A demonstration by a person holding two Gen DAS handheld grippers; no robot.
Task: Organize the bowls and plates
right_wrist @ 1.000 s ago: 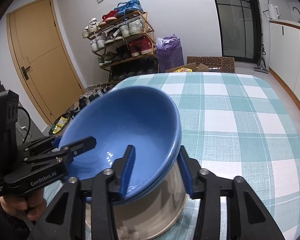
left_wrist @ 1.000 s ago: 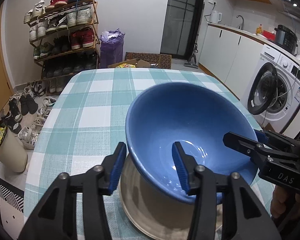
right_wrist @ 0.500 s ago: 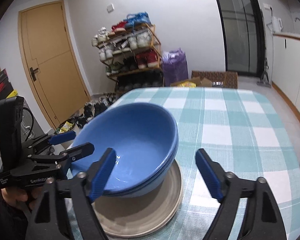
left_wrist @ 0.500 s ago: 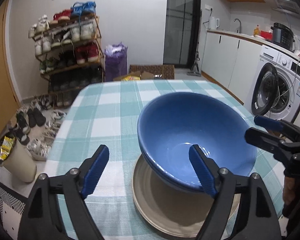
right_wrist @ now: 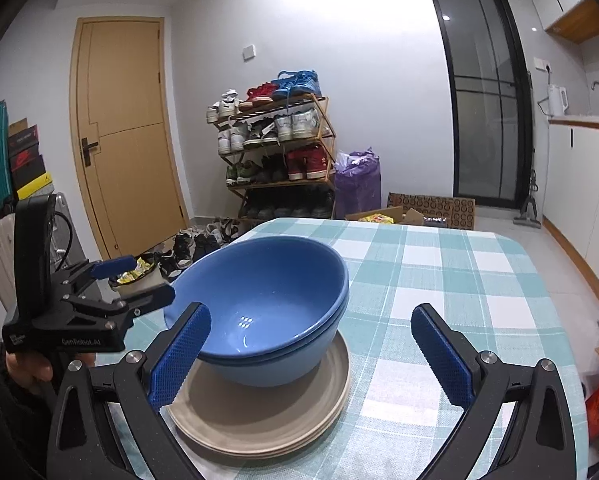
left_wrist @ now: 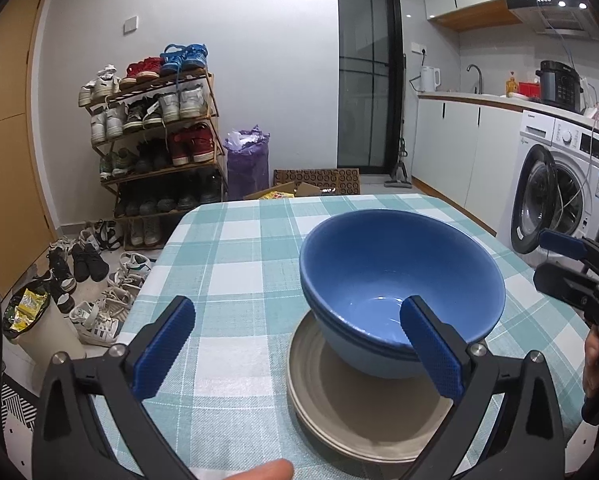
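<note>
Two nested blue bowls [left_wrist: 399,276] [right_wrist: 267,304] sit upright on a stack of beige plates [left_wrist: 363,412] [right_wrist: 259,412] on the checked table. My left gripper [left_wrist: 299,352] is open and empty, just short of the stack on its left side; it also shows in the right wrist view [right_wrist: 135,280]. My right gripper [right_wrist: 311,356] is open and empty, back from the stack on its right side; it shows in the left wrist view [left_wrist: 559,256] too.
The teal and white checked tablecloth [left_wrist: 235,264] [right_wrist: 459,280] covers the table. A shoe rack [left_wrist: 155,140], a purple bag [left_wrist: 247,168] and boxes stand beyond the far edge. A washing machine [left_wrist: 559,188] is at the right.
Both grippers were shut on the upper blue bowl's rim and tilting it. They have opened, let it settle into the lower bowl, and drawn back from the stack.
</note>
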